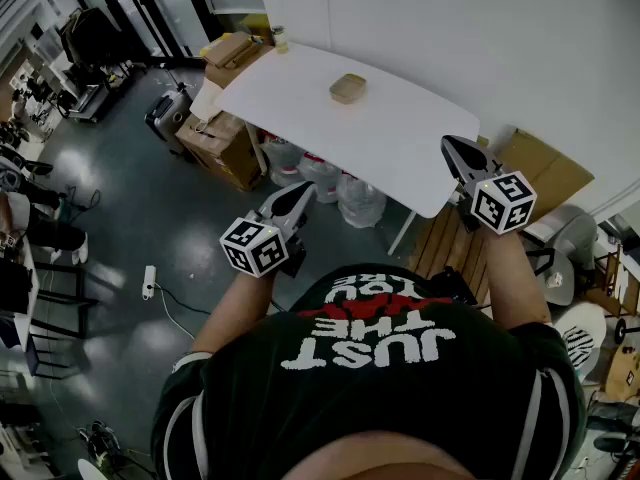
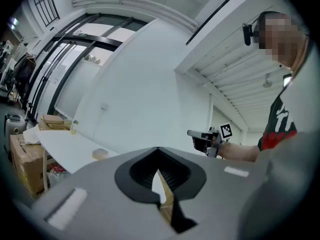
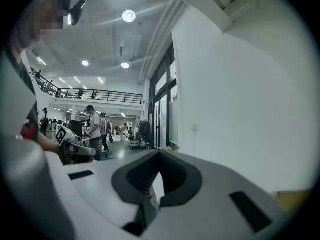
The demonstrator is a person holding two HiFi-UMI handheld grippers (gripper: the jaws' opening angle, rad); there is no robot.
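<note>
Your left gripper (image 1: 299, 192) sits in the lower middle of the head view. Its tip is off the near edge of the white table (image 1: 400, 153) and over the clear water bottles (image 1: 335, 186) stored beneath. In the left gripper view its jaws are closed on each other, with only a thin sliver of background showing between the pads, and nothing is caught in the left gripper (image 2: 158, 150).

Your right gripper (image 1: 456, 148) is at the right of the head view, and its tip lies over the table's right-hand corner. The right gripper view gives the same reading for the right gripper (image 3: 159, 153): jaws together and empty.

The tan block (image 1: 348, 89) lies on the tabletop in the upper middle of the head view. It sits between the two grippers in the frame, above them, and well apart from both sets of fingers. Nothing else on the table is near it (the only other item is a small jar (image 1: 279, 38) at the far upper-left corner). In the left gripper view the block (image 2: 100, 153) shows at the lower left on the table's surface, left of the closed jaw tips and about level with them. The right gripper view does not show it.

Cardboard boxes (image 1: 222, 138) crowd the table's left end. A suitcase (image 1: 168, 110) stands further to the upper left, and a power strip (image 1: 149, 281) lies on the dark floor at the left.
</note>
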